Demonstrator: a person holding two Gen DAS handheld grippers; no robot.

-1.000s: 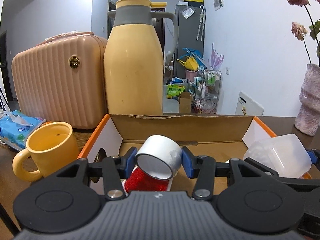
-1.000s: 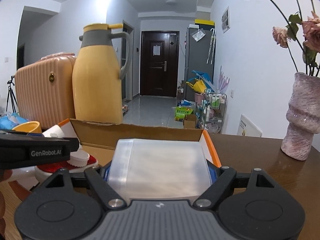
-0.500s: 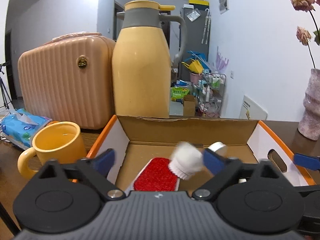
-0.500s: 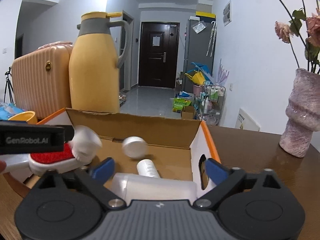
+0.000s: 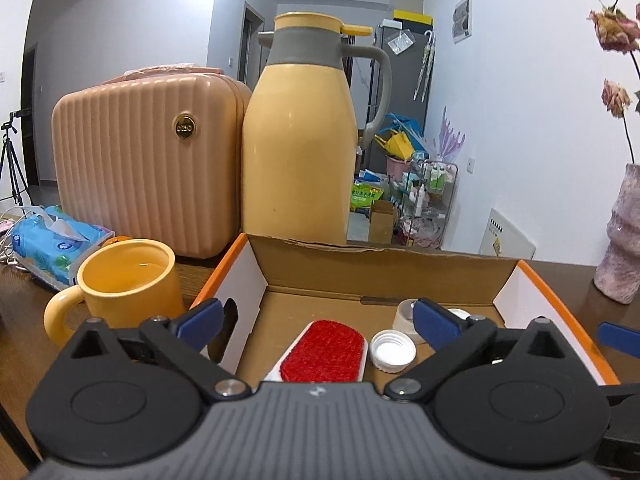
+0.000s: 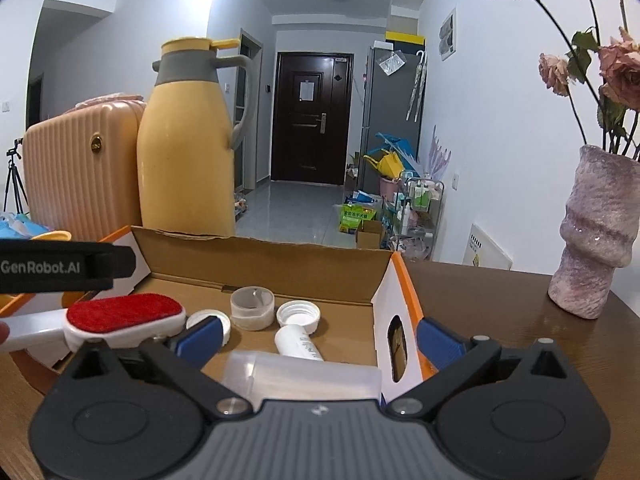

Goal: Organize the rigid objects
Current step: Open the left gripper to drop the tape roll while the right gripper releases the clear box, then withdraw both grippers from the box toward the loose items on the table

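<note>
From the left wrist camera, the left gripper (image 5: pixel 318 322) pointed slightly downward over the near edge of the cardboard box (image 5: pixel 384 270), its blue pads spread wide and holding nothing. Below the gap, inside the box, lay the red lint brush (image 5: pixel 323 350), with a white cap (image 5: pixel 392 350) just beside it and a tape roll (image 5: pixel 405 314) farther back. A yellow mug (image 5: pixel 128 282) stood left of the box on the dark wooden table (image 5: pixel 24 320), with a tissue pack (image 5: pixel 56 246), a pink case (image 5: pixel 148 168) and a yellow thermos (image 5: pixel 300 152) behind.

From the right wrist camera, the right gripper (image 6: pixel 318 336) also tilted down at the box (image 6: pixel 264 264), jaws fully apart and empty. A clear plastic container (image 6: pixel 304 378) lay in the box directly beneath it, next to a white bottle (image 6: pixel 298 342). A pink vase (image 6: pixel 596 236) stood on the table well to the right; a hallway ran back to a dark door (image 6: pixel 310 120).
</note>
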